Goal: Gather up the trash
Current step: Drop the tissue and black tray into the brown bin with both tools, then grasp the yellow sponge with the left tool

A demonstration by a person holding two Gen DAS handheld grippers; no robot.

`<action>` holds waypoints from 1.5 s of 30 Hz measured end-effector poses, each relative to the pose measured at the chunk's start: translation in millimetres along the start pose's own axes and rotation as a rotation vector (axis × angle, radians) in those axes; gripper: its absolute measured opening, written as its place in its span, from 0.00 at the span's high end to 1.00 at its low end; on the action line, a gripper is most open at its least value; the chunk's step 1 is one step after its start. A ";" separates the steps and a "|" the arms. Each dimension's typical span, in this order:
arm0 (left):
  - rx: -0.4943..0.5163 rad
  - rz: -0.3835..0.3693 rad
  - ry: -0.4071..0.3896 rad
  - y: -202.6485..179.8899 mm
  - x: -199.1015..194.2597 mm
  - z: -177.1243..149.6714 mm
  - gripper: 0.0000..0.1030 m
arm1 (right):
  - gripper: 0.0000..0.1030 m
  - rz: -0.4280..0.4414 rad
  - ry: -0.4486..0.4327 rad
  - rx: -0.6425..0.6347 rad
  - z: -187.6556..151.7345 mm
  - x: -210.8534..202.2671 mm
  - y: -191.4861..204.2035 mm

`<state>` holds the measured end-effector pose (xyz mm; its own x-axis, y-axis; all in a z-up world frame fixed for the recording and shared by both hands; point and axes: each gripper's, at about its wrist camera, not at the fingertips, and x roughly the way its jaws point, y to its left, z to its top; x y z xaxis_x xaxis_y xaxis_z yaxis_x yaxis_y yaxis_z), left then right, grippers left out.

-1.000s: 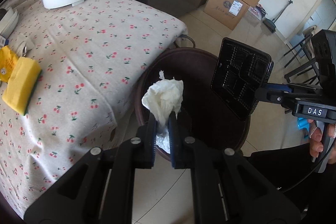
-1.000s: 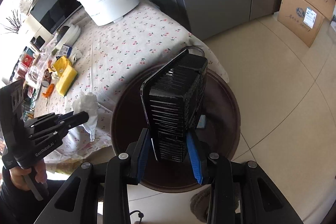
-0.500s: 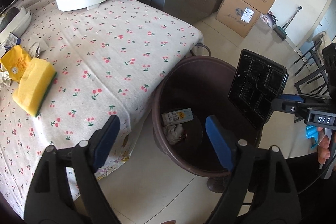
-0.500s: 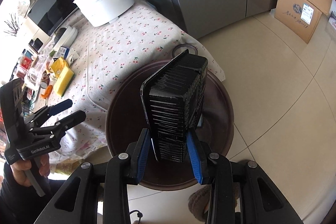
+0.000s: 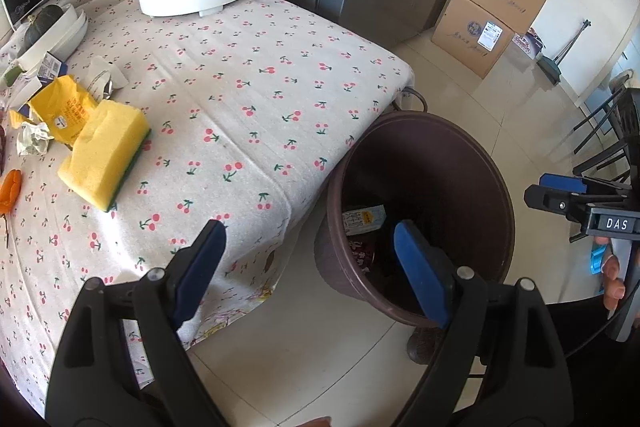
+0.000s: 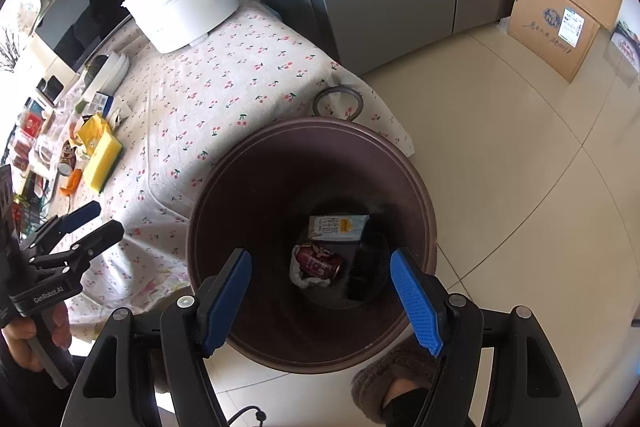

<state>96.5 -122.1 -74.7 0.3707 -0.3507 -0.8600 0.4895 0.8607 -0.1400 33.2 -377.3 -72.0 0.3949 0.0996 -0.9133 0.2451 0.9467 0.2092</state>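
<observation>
We hold both grippers over the bin [image 6: 416, 187] beside the table [image 5: 240, 67]. Right gripper [image 6: 320, 291] jaws have just been opening — released, nothing between them. Left gripper [image 5: 308, 267] also released, empty. In the bin: carton [image 6: 338, 227], can [image 6: 320, 263], tissue [image 6: 300, 277], black tray [image 6: 366, 271] — far right.

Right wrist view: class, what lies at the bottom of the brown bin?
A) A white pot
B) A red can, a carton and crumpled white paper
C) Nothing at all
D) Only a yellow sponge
B: looking down into the bin, a red can lies on crumpled white paper, with a carton just beyond them.
</observation>
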 end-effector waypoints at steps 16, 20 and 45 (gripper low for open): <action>-0.262 0.165 -0.027 103.9 -24.7 14.2 0.16 | 0.22 -0.025 0.007 -0.057 30.0 13.1 44.0; -0.305 0.195 -0.026 125.8 -20.6 20.4 0.16 | 0.22 -0.028 0.014 -0.078 39.9 19.4 57.5; -0.159 0.245 0.072 147.2 24.1 37.2 0.39 | 0.21 -0.033 0.053 -0.142 63.5 44.1 105.4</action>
<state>206.9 -17.6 -97.8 0.4029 -0.1032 -0.9094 0.2606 0.9654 0.0059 132.7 -292.6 -68.0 0.3407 0.0800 -0.9368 0.1277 0.9832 0.1303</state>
